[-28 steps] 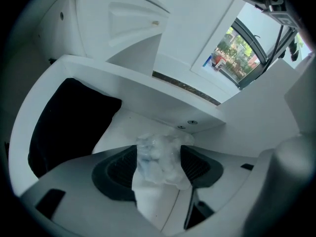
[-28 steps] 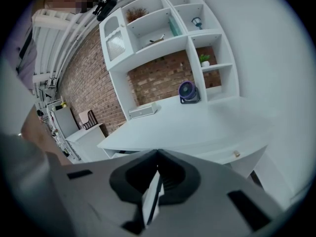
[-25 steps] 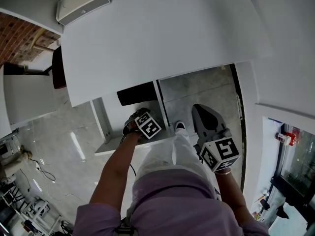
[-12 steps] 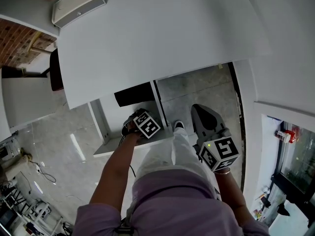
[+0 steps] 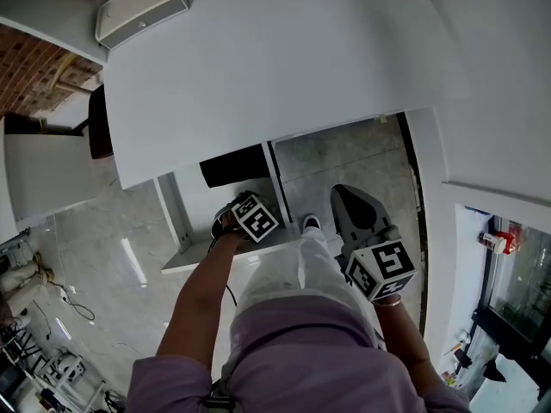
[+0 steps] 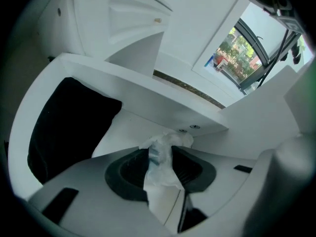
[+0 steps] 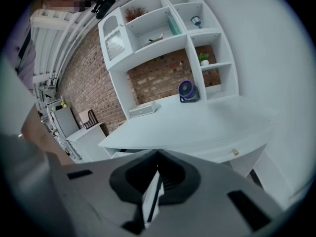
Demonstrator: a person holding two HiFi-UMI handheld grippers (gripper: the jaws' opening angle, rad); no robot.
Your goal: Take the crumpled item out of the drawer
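Right gripper (image 7: pixel 157 174) closed on nothing, idle at near right. Left gripper (image 6: pixel 161 152) is clamped on the crumpled item (image 6: pixel 158 174), a pale wad, inside the open drawer (image 5: pixel 175 218) under the desk (image 5: pixel 275 58). Keep the squeeze, lift up and back, clear the drawer wall. No readable writing or brand.

- L gripper view: the wad's (image 6: pixel 167 143) lower end drops betw. my L claw's (image 6: pixel 160 168) pads, rest out of sight.
- Head view: claw tips & wad hidden under marker cube (image 5: pixel 256 217).
- Drawer (image 5: pixel 185 258) inside mostly covered by desk (image 5: pixel 275 76).
- Shelf (image 7: pixel 163 31) bits too small to ID.
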